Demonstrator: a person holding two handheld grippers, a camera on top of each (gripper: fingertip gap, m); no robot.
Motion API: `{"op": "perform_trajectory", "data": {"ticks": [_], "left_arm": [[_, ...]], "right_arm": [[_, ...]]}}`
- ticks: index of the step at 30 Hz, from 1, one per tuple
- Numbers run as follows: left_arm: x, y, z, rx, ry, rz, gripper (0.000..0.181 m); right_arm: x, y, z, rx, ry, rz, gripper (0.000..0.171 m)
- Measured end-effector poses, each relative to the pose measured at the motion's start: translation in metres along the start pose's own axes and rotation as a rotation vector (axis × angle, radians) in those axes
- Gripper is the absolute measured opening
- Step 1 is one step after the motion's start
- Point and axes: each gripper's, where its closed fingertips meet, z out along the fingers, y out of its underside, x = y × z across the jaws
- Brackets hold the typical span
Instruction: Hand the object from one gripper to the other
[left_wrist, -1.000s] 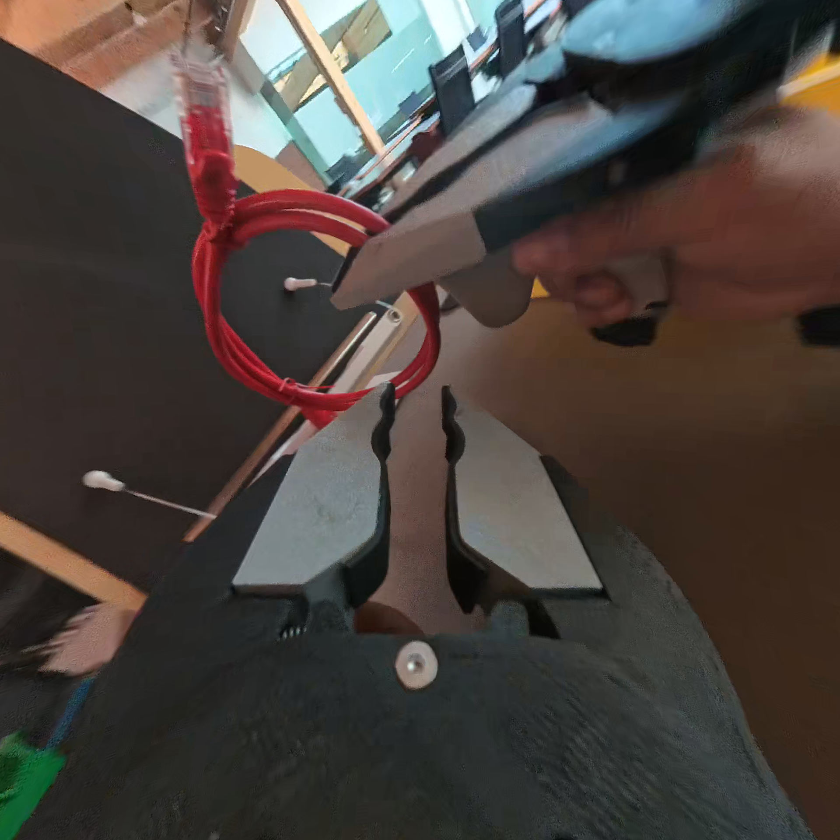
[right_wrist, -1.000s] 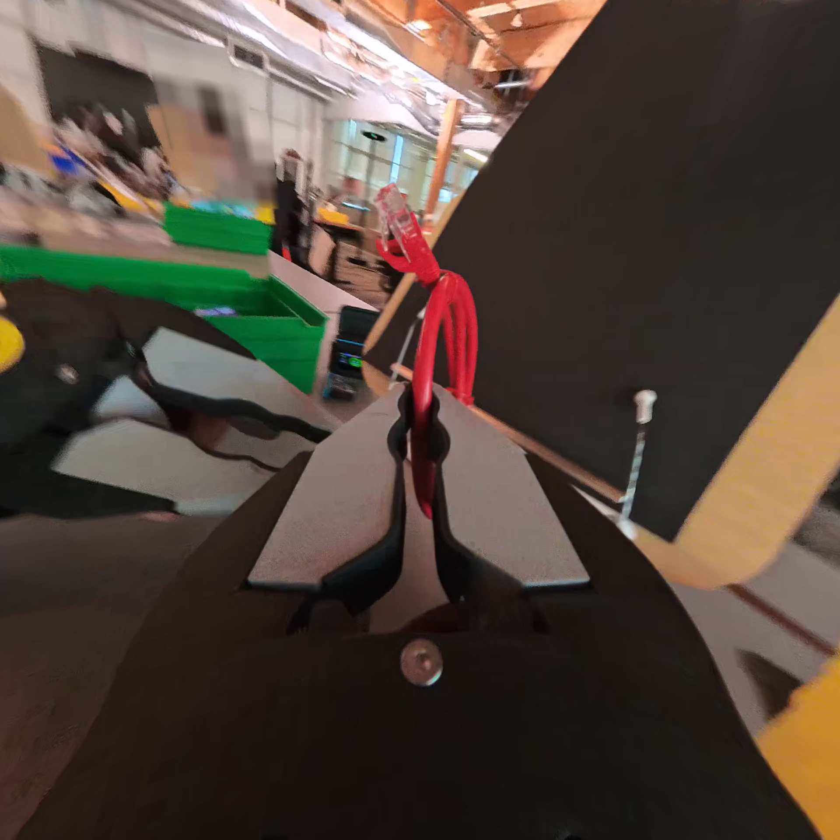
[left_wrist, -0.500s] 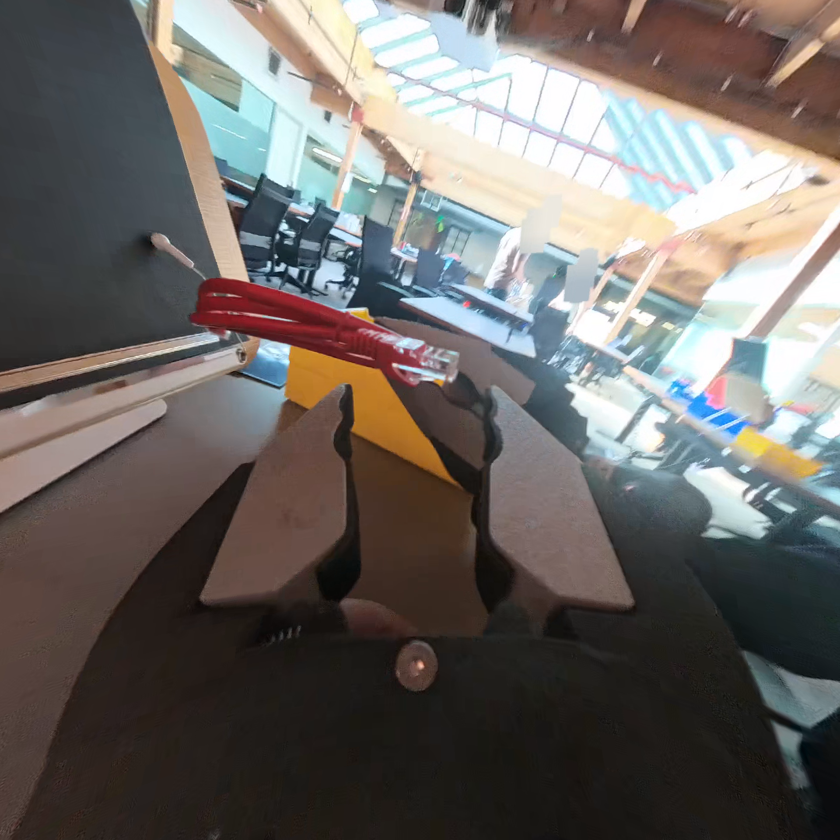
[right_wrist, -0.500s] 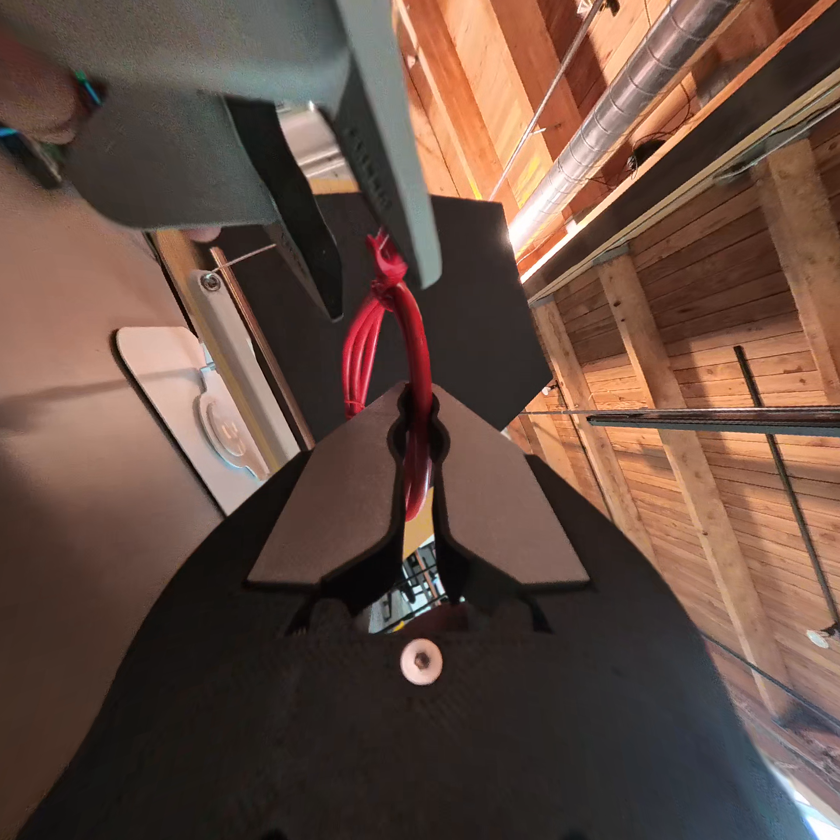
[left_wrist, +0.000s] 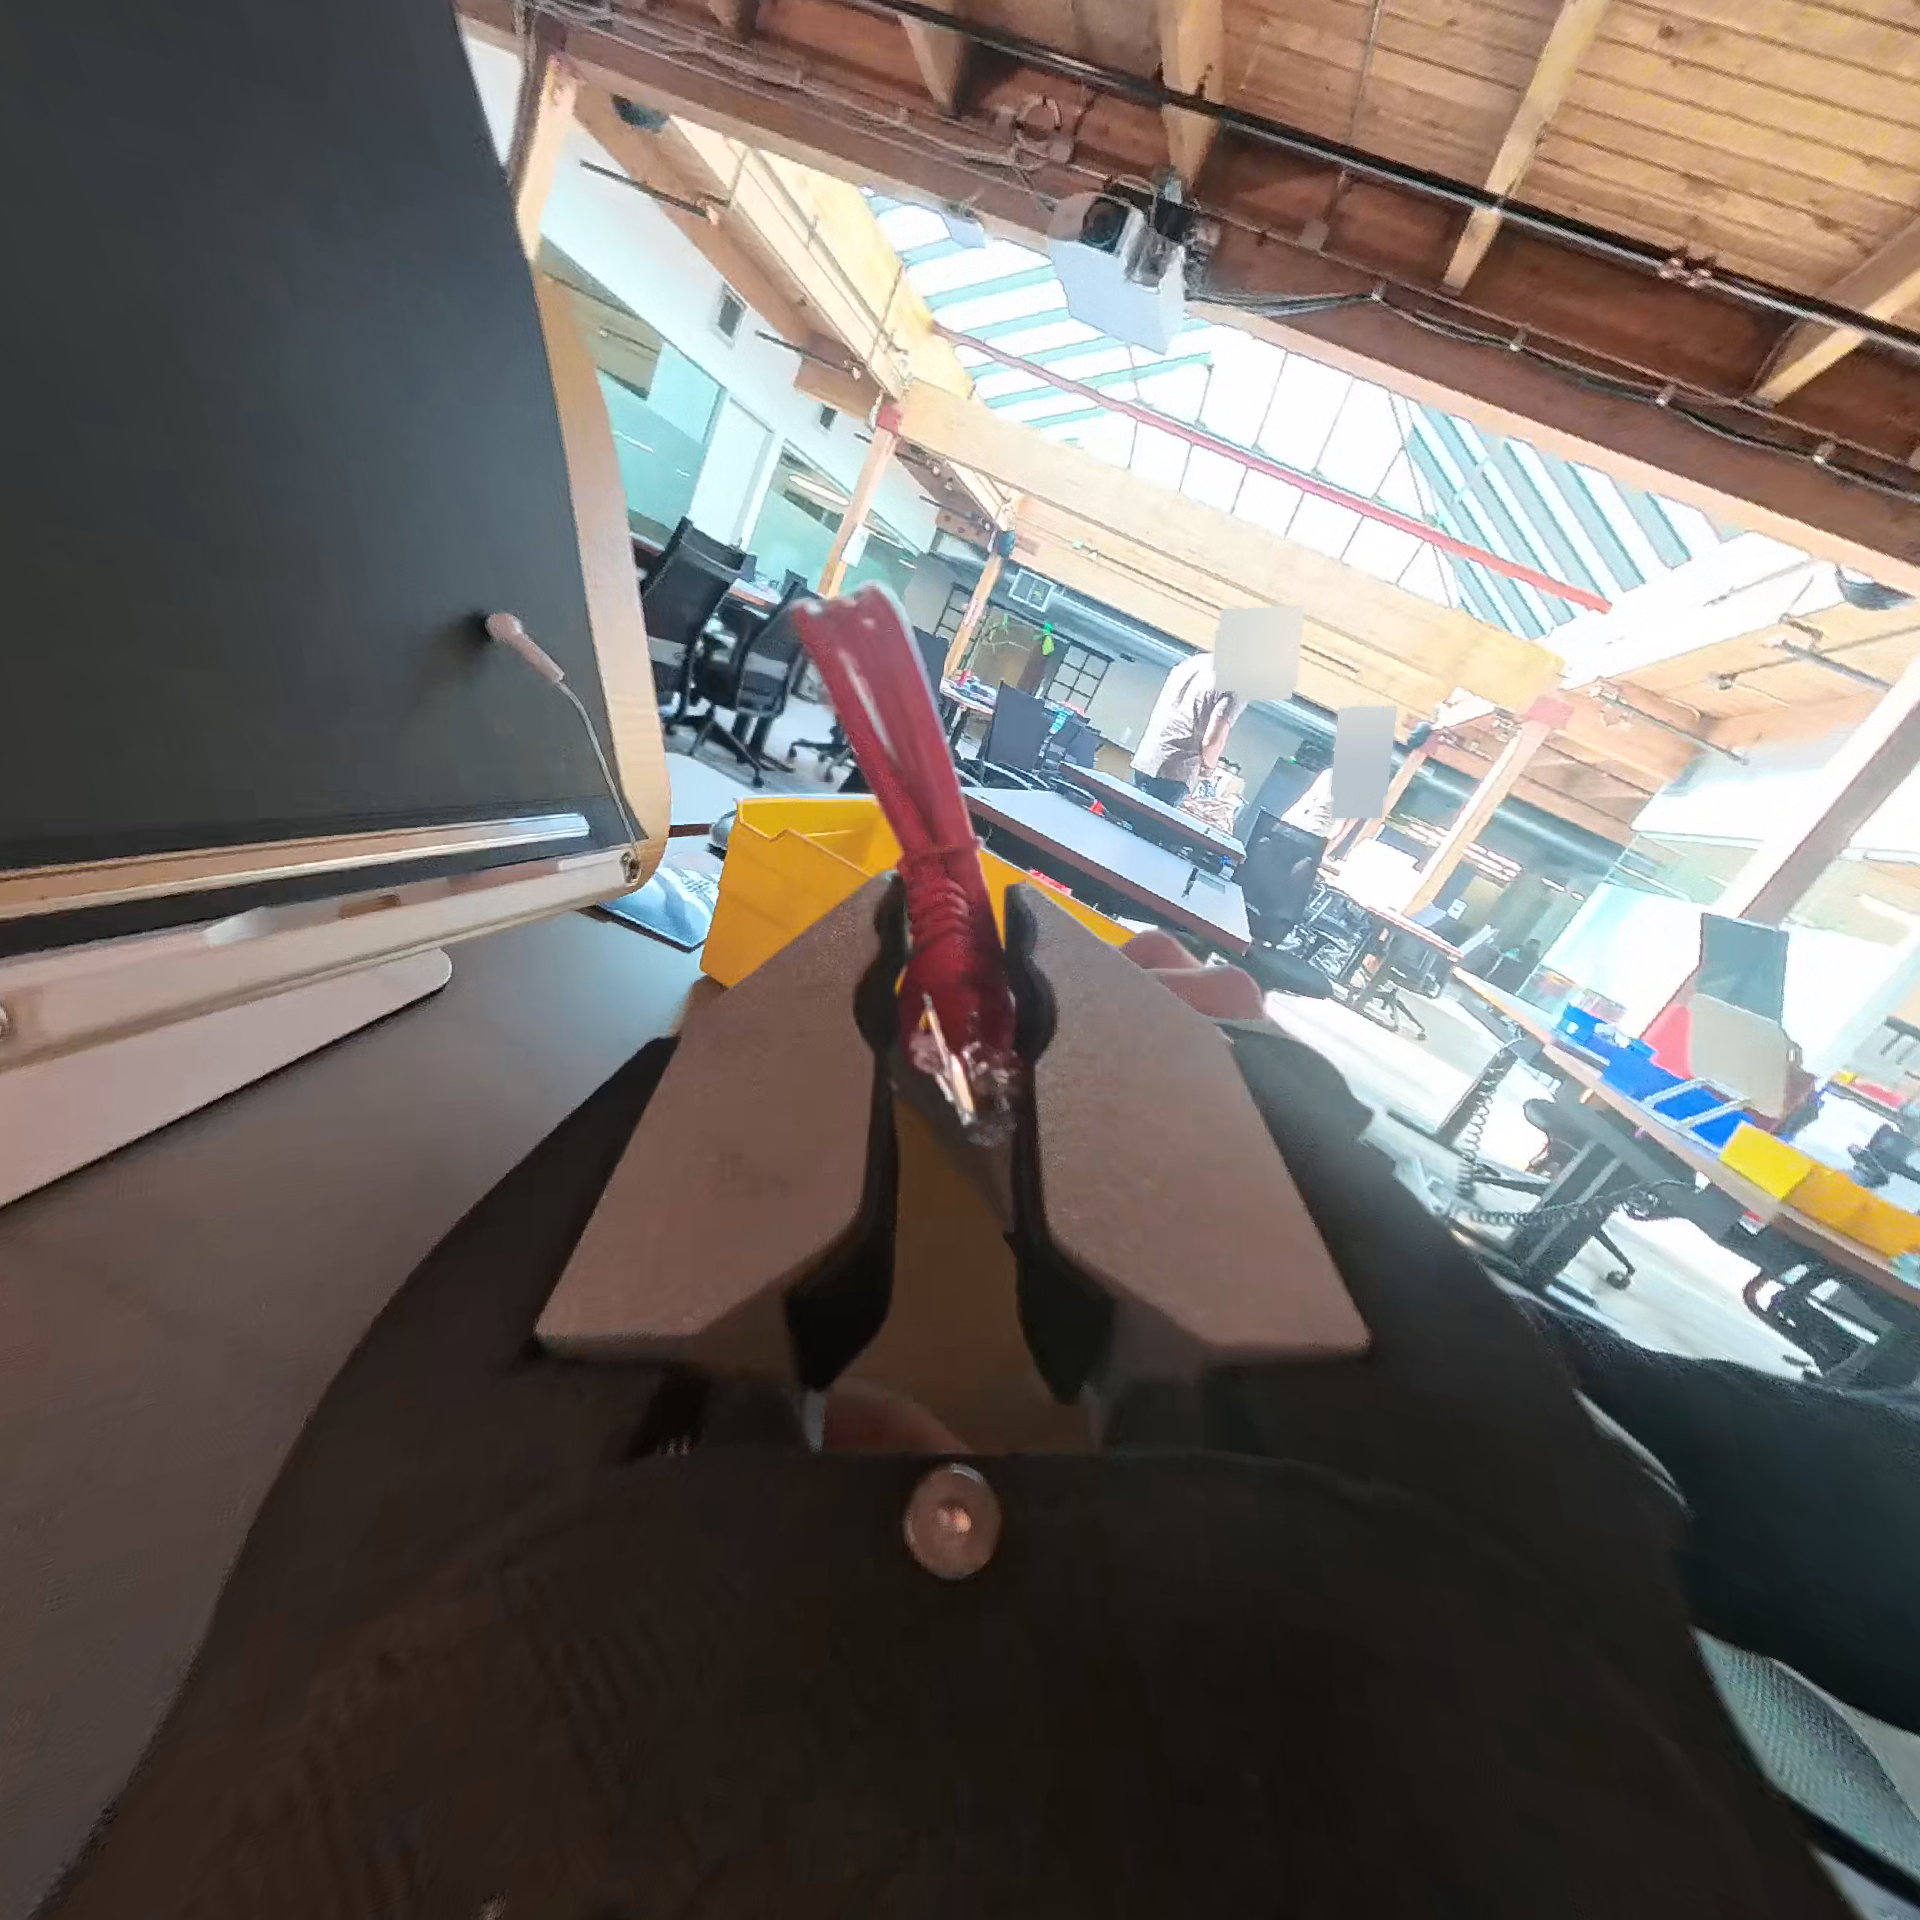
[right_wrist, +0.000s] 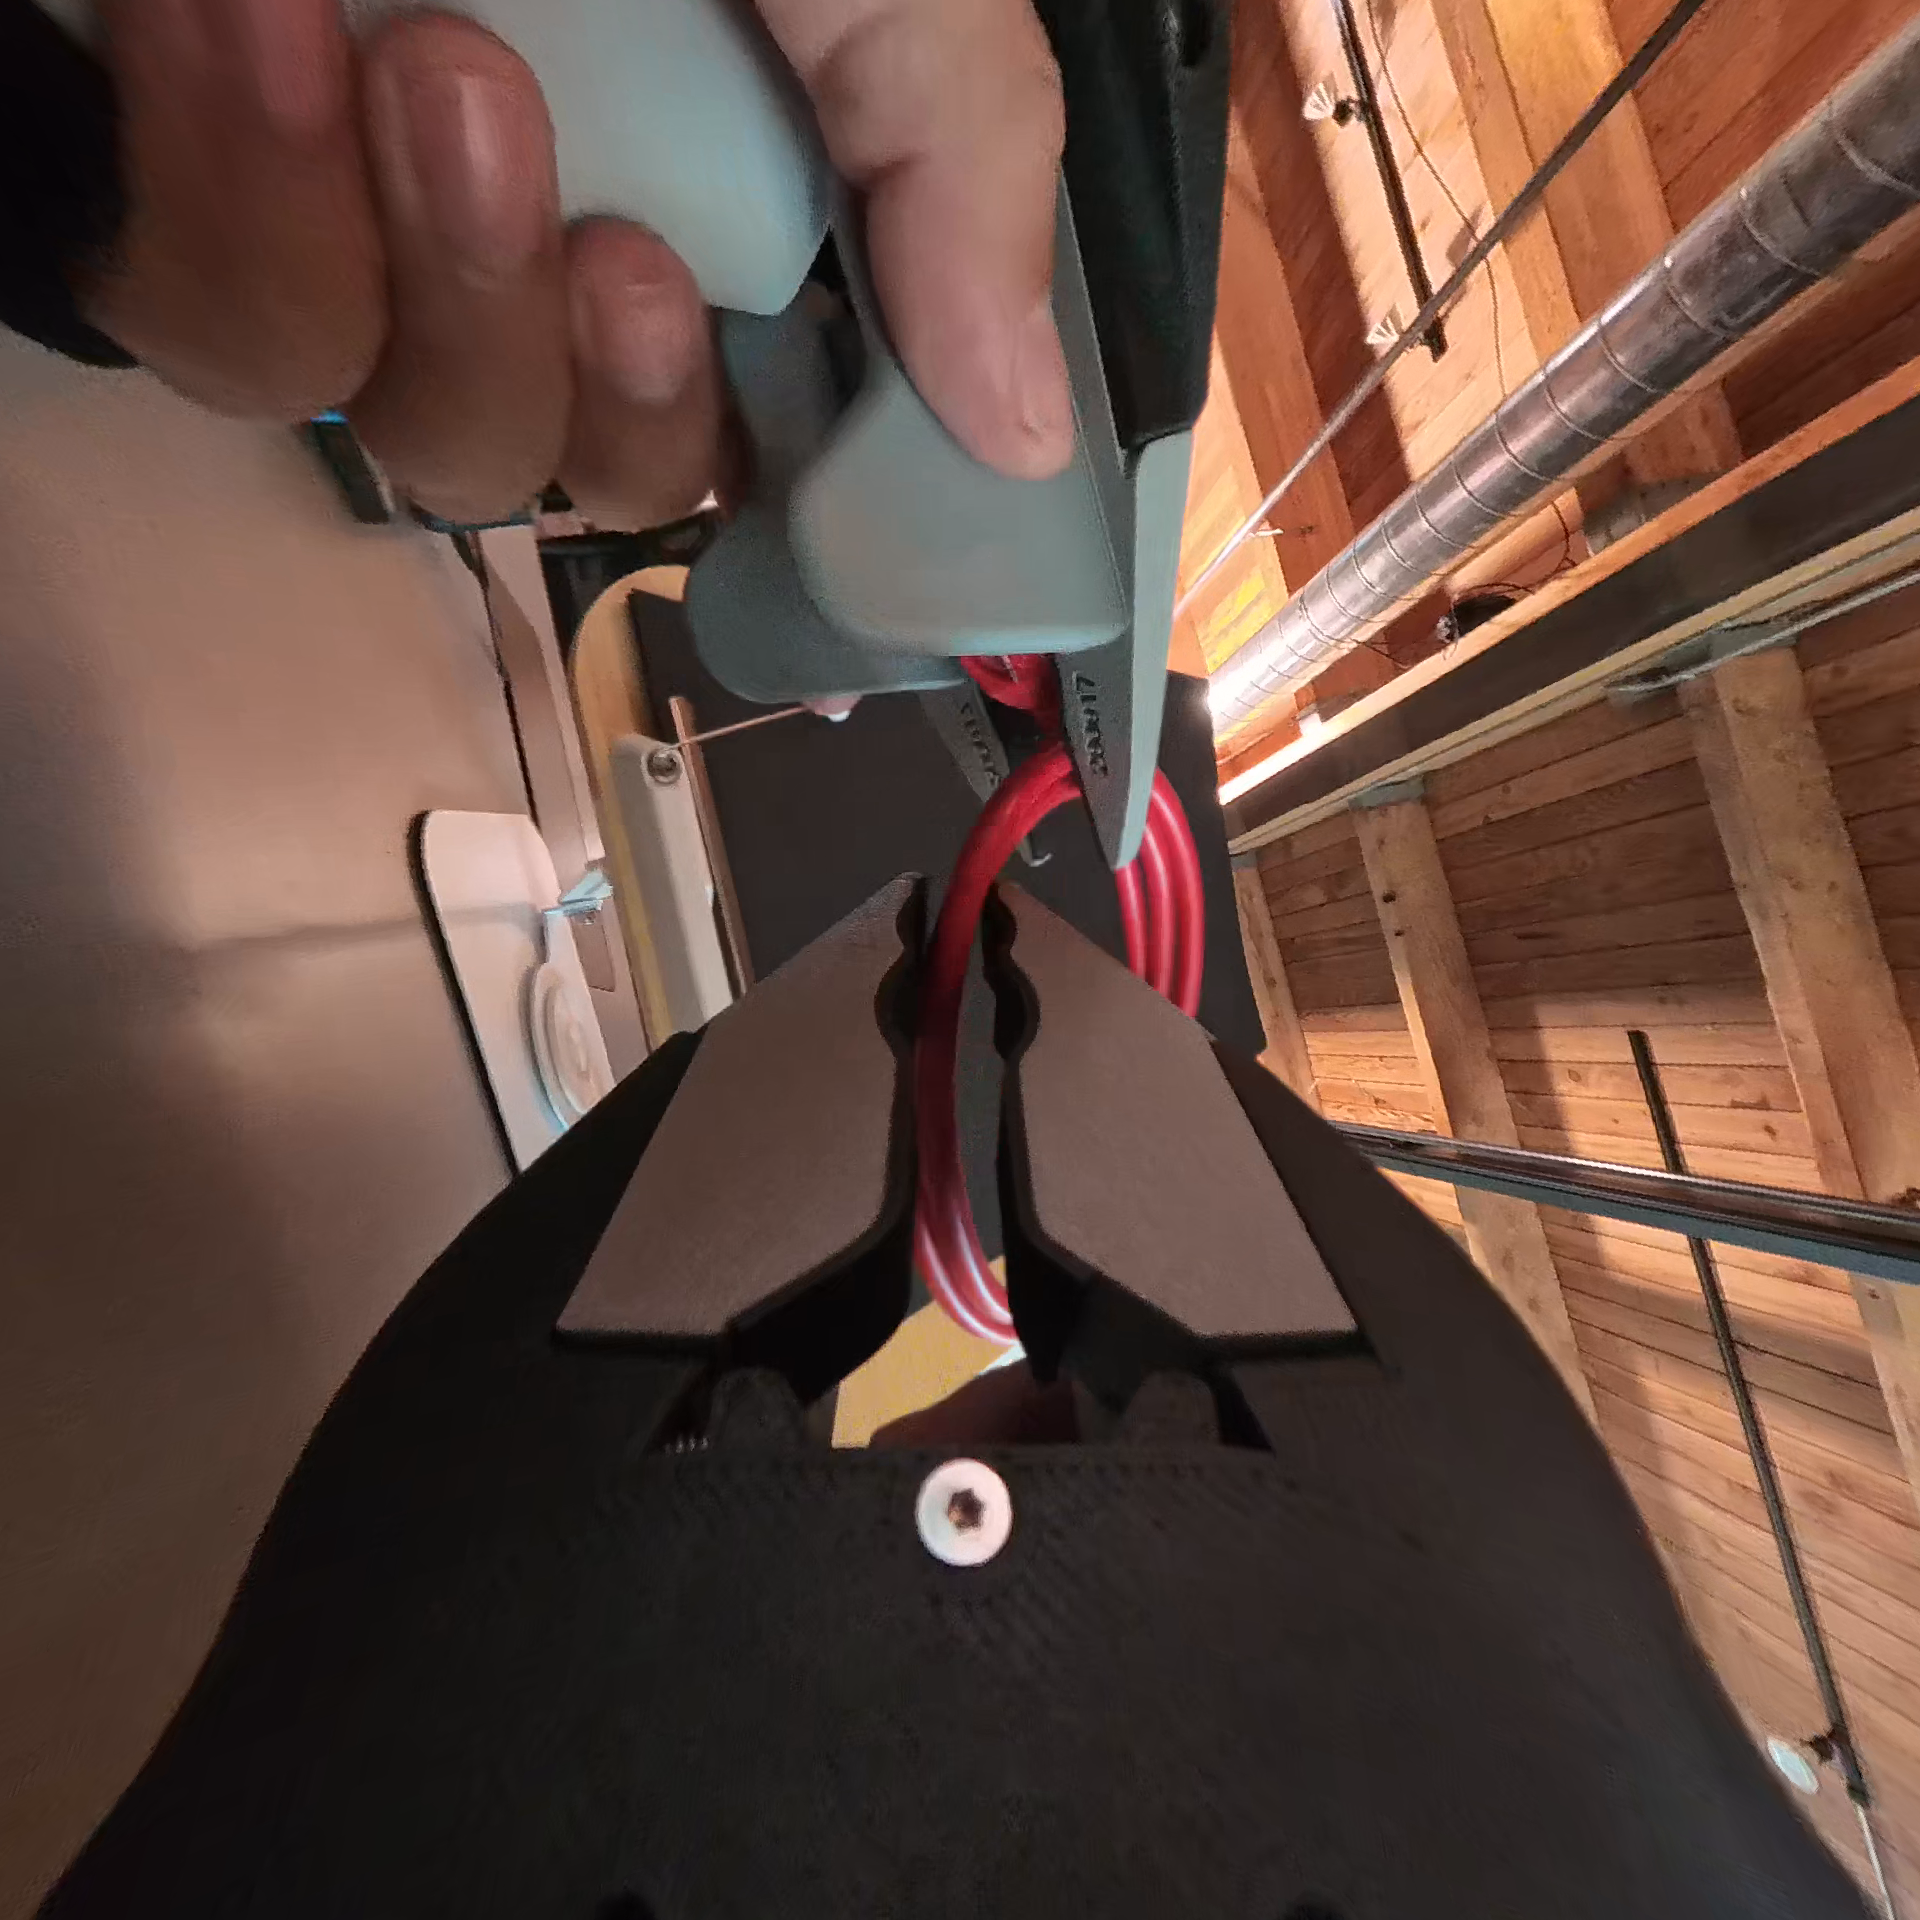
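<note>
The red coiled cable (left_wrist: 940, 883) is caught between both hand-held grippers at once. In the left wrist view, the left hand-held gripper (left_wrist: 951, 914) is seen clamped on the cable's bound end, with the clear plug (left_wrist: 966, 1070) lying back between the two fingers and the red strands rising forward and upward past the fingertips. A yellow bin (left_wrist: 790, 883) is seen just beyond the fingertips, and a black board (left_wrist: 260, 416) with a pale wooden edge stands to the left of them on the dark worktop (left_wrist: 260, 1195).

In the right wrist view, the right hand-held gripper (right_wrist: 956, 904) is closed about one side of the cable loop (right_wrist: 951, 1091), which passes down between its fingers; whether the pads press it firmly cannot be told. Just ahead of its fingertips, the left hand-held gripper (right_wrist: 1039, 769) is held by a person's hand (right_wrist: 582, 239), its grey fingers shut on the top of the loop.
</note>
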Motion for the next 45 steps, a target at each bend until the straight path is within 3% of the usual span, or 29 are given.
{"op": "perform_trajectory", "data": {"ticks": [7, 11, 14, 16, 18, 21, 28, 32, 34, 39, 42, 45], "left_arm": [[-0.001, 0.005, 0.001, -0.093, -0.107, 0.289, 0.014], [-0.018, 0.007, -0.007, -0.228, -0.324, 0.772, 0.014], [-0.035, 0.013, -0.014, -0.356, -0.472, 1.148, 0.014], [-0.042, 0.025, -0.014, -0.445, -0.483, 1.318, 0.014], [-0.046, 0.035, -0.013, -0.495, -0.473, 1.422, 0.014], [-0.049, 0.033, -0.012, -0.485, -0.512, 1.518, 0.014], [-0.041, 0.015, -0.010, -0.390, -0.623, 1.630, 0.014], [-0.035, 0.028, 0.000, -0.413, -0.584, 1.717, 0.014], [-0.031, 0.033, 0.003, -0.419, -0.567, 1.756, 0.014], [-0.024, 0.036, 0.007, -0.391, -0.530, 1.687, 0.015], [-0.028, 0.047, 0.007, -0.413, -0.481, 1.559, 0.023], [-0.014, 0.056, 0.010, -0.374, -0.333, 1.295, 0.037]], "right_arm": [[-0.016, 0.002, 0.000, -0.003, -0.094, 0.097, 0.012], [-0.035, 0.000, -0.008, 0.026, -0.301, 0.328, 0.010], [-0.022, 0.015, -0.007, -0.019, -0.300, 0.450, 0.012], [-0.012, 0.031, -0.006, -0.072, -0.275, 0.543, 0.021], [-0.008, 0.039, -0.007, -0.086, -0.318, 0.738, 0.016], [-0.002, 0.043, -0.008, -0.068, -0.406, 1.106, 0.024], [0.017, 0.040, -0.007, 0.020, -0.500, 1.763, 0.034], [0.013, 0.035, -0.003, 0.034, -0.553, 1.982, 0.040], [0.008, 0.038, -0.002, 0.012, -0.564, 2.024, 0.024], [0.016, 0.031, -0.007, 0.138, -0.685, 2.142, 0.012], [0.013, 0.031, -0.007, 0.099, -0.666, 2.016, 0.010], [0.009, 0.042, -0.005, -0.006, -0.562, 1.793, 0.004]]}}
